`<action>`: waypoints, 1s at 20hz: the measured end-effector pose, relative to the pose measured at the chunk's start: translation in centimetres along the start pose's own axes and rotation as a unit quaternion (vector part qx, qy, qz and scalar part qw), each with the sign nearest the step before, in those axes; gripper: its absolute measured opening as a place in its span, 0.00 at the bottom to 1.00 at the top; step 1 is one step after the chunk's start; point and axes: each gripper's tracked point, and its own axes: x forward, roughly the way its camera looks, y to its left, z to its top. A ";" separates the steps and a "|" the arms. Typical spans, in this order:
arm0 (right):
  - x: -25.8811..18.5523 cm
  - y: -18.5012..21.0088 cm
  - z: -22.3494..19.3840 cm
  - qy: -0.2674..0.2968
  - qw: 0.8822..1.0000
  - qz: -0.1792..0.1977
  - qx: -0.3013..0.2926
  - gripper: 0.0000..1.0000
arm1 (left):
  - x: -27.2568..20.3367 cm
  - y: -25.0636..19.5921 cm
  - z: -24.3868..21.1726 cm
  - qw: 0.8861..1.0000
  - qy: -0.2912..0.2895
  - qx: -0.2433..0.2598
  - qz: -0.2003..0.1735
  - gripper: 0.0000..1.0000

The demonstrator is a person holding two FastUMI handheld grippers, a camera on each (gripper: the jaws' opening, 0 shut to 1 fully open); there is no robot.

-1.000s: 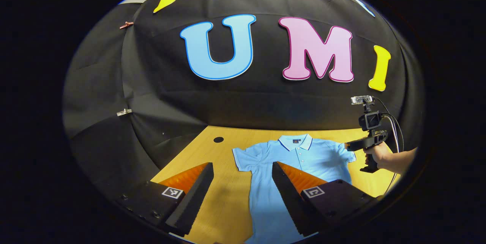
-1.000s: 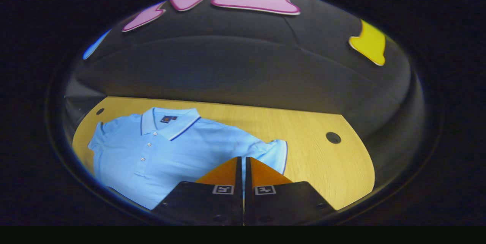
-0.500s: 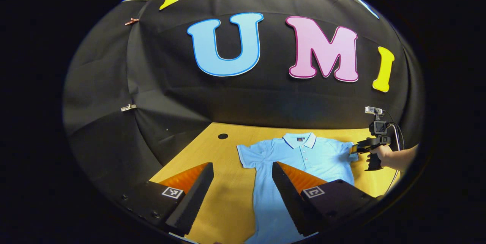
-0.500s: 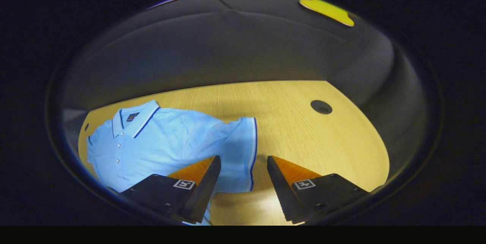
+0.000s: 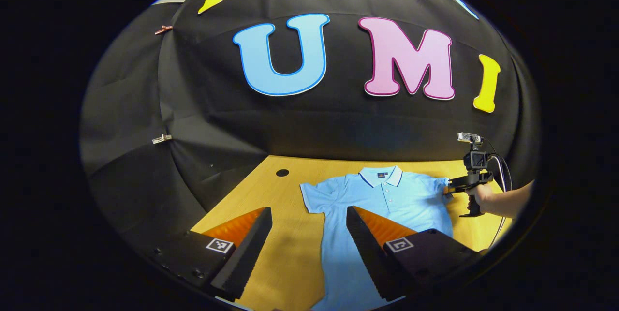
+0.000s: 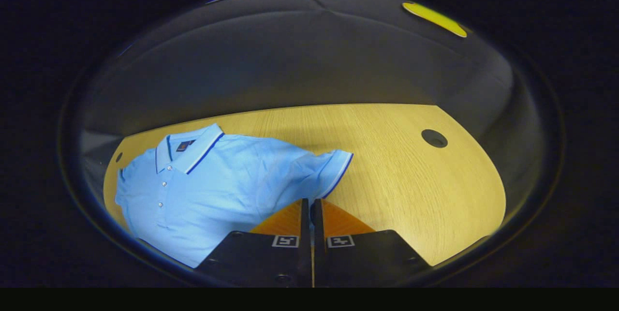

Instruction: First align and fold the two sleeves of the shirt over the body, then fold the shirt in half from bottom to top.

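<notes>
A light blue polo shirt (image 5: 391,202) lies face up on the wooden table (image 5: 290,253), collar toward the booth wall. My left gripper (image 5: 308,210) hovers open over the shirt's near left side, one finger above the body and the other above bare wood. In the right gripper view, the shirt (image 6: 217,180) spreads to the left. My right gripper (image 6: 310,200) is shut on the edge of the sleeve (image 6: 333,168), which rises slightly off the table. In the left gripper view, the right gripper (image 5: 447,190) sits at the shirt's right sleeve, held by a hand (image 5: 483,196).
A round cable hole (image 5: 282,172) sits in the table's far left corner, and another hole (image 6: 434,138) is at the far right. Black cloth walls close in behind and beside the table. Bare wood (image 6: 411,190) extends right of the sleeve.
My right gripper was shut, opened around the sleeve half a second ago, and has now shut on the sleeve edge. The left gripper has barely moved and stays open.
</notes>
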 end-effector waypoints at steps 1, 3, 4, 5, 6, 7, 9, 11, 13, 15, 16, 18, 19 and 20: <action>-0.4 0.0 0.1 -0.003 1.000 -0.001 -0.009 0.06 | -0.1 0.1 -0.2 1.000 0.002 -0.001 0.001 0.99; -1.0 0.3 0.8 -0.015 0.999 -0.005 -0.039 0.12 | 0.0 0.3 -0.4 1.000 0.005 -0.006 0.002 0.99; -1.5 0.7 1.5 -0.026 0.998 -0.005 -0.055 0.00 | -0.1 0.3 -0.5 1.000 0.006 -0.008 0.001 0.99; -2.0 1.4 2.2 -0.037 0.997 -0.003 -0.069 0.00 | -0.1 0.4 -0.5 1.000 0.006 -0.010 0.001 0.99; -2.4 2.4 2.8 -0.043 0.996 0.004 -0.079 0.00 | -0.1 0.4 -0.6 1.000 0.006 -0.011 0.001 0.99; -2.7 3.6 3.1 -0.047 0.995 0.011 -0.089 0.00 | -0.2 0.5 -0.6 1.000 0.006 -0.011 0.001 0.99; -3.3 6.1 3.8 -0.058 0.991 0.025 -0.118 0.06 | -0.5 0.5 -0.9 1.000 0.005 -0.011 0.000 0.99; -3.9 8.7 3.8 -0.064 0.985 0.037 -0.155 0.00 | -0.8 0.6 -1.1 1.000 0.005 -0.012 0.000 0.99; -4.2 11.6 2.8 -0.062 0.979 0.053 -0.188 0.06 | -1.1 1.0 -1.2 1.000 0.005 -0.016 0.002 0.99; -4.7 14.3 1.6 -0.060 0.972 0.070 -0.215 0.06 | -1.4 1.4 -1.5 1.000 0.006 -0.020 0.006 0.99; -5.2 15.7 1.1 -0.061 0.969 0.080 -0.227 0.06 | -1.4 1.5 -1.8 1.000 0.006 -0.022 0.007 0.99; -6.4 18.5 0.0 -0.061 0.962 0.118 -0.238 0.15 | -1.1 1.8 -2.2 1.000 0.010 -0.026 0.007 0.98; -7.1 19.9 -0.8 -0.062 0.960 0.135 -0.238 0.22 | -0.9 1.9 -2.4 0.999 0.013 -0.029 0.005 0.99; -7.9 20.6 -1.0 -0.066 0.959 0.142 -0.236 0.22 | -0.5 1.8 -2.5 0.999 0.013 -0.034 0.001 0.99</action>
